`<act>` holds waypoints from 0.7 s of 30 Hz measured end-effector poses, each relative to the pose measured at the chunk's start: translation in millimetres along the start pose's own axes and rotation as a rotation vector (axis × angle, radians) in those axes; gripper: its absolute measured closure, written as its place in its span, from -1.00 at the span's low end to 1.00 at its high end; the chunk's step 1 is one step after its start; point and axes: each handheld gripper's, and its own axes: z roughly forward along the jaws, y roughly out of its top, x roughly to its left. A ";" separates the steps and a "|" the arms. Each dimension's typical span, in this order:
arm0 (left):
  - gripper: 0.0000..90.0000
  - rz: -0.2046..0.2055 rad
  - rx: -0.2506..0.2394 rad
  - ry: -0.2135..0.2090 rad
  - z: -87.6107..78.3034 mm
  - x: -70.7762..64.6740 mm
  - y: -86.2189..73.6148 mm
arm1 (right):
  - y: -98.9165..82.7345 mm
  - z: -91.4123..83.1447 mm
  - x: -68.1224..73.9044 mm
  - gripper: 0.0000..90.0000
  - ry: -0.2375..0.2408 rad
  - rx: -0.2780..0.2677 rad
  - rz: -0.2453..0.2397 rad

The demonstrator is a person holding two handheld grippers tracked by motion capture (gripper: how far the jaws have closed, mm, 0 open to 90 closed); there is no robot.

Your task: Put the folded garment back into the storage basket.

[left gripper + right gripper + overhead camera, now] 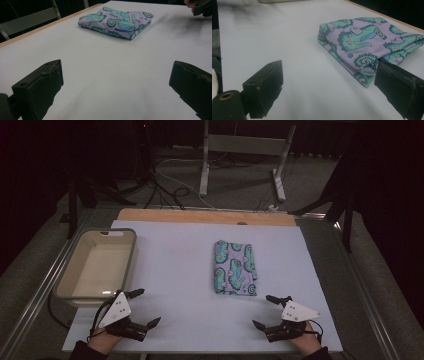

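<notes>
High view showed, nearest the person, the two hands at the front edge of the table. The left gripper had its jaws spread wide with nothing between them, and the right gripper was spread just the same. Both rested low over bare tabletop, apart from everything, which reads as a ready stance before a reach rather than the middle of a grip.

A little farther in lay the folded cloth, lilac with green sea-creature prints, flat on the table at mid-depth and somewhat right of centre. It sat nearer the right gripper. In the right gripper view the cloth lay just ahead of the open jaws, its layered edges turned toward them, probably the handiest place to pinch. In the left gripper view the cloth sat well ahead across bare surface, with the other hand at the far top corner.

To the left, beside the left gripper and reaching farther back, stood an empty tub on the table's edge. Empty and close by, it looked like the likely place for the cloth to go, though that is a guess.

Beyond the table were metal stand legs and loose cables on the floor.
</notes>
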 end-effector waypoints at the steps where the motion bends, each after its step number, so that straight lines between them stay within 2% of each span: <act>1: -1.00 0.004 -0.001 0.002 -0.4 -0.1 0.3 | 0.0 -0.1 0.1 -0.81 0.002 0.001 -0.001; 17: -1.00 0.019 0.004 -0.004 -1.9 -1.4 0.1 | 2.6 0.7 2.1 -0.81 0.019 0.016 -0.009; 21: -1.00 0.023 0.005 -0.007 -3.4 -2.2 0.8 | 5.3 0.9 3.5 -0.81 0.029 0.020 -0.026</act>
